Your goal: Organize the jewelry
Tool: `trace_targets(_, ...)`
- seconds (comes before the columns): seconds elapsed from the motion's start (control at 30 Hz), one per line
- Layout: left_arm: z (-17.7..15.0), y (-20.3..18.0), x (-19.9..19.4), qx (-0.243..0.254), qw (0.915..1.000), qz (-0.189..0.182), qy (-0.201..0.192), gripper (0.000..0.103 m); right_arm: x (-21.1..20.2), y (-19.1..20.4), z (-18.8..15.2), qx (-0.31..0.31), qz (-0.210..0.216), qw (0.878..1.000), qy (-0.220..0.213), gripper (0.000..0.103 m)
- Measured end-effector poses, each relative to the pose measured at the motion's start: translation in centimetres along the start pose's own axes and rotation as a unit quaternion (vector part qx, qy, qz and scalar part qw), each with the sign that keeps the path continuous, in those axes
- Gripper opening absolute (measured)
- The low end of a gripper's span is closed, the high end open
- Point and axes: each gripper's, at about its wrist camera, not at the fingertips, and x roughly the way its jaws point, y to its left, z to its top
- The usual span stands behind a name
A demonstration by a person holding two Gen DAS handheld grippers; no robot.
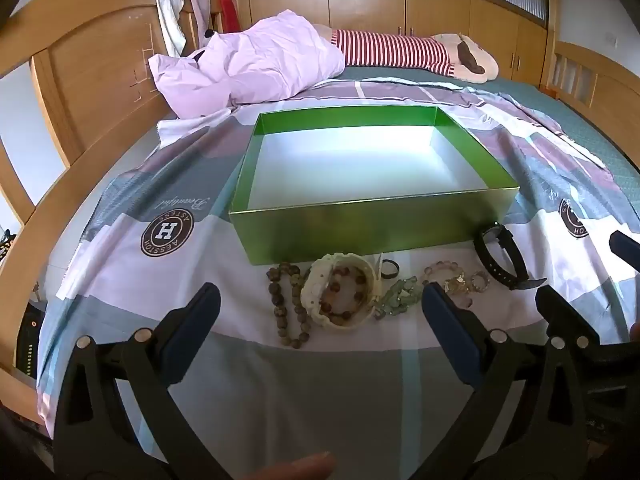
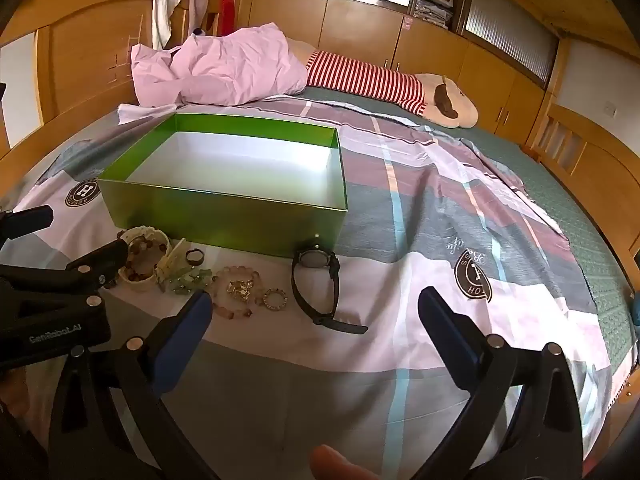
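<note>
An open green box (image 1: 360, 224) (image 2: 224, 220) with a white, empty inside stands on the bed. In front of it lies a row of jewelry: a brown bead string (image 1: 286, 304), a cream bangle (image 1: 340, 296) (image 2: 144, 258) with a brown bead bracelet inside, a dark ring (image 1: 390, 269) (image 2: 195, 257), green stone pieces (image 1: 400, 294) (image 2: 190, 280), a pink bead bracelet with a gold piece (image 1: 454, 280) (image 2: 238, 290), a small sparkly ring (image 2: 275, 299) and a black watch (image 1: 502, 258) (image 2: 316, 280). My left gripper (image 1: 320, 304) is open just short of the jewelry. My right gripper (image 2: 316, 308) is open near the watch.
The bed has a patchwork sheet (image 2: 420, 220). A crumpled pink quilt (image 1: 252, 64) and a striped plush toy (image 1: 400, 48) lie behind the box. A wooden headboard (image 1: 80, 64) is at the left, wooden cabinets (image 1: 400, 4) at the back.
</note>
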Motion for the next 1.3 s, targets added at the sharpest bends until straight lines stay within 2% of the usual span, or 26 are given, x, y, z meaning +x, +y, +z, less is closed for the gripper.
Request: trace_targets(1.3,0.1,1.0,0.1,0.003,0.9999,0.012,-0.002,0.1,-0.1,0.1,-0.2,0.001,0.002,1.0,0.0,0.1)
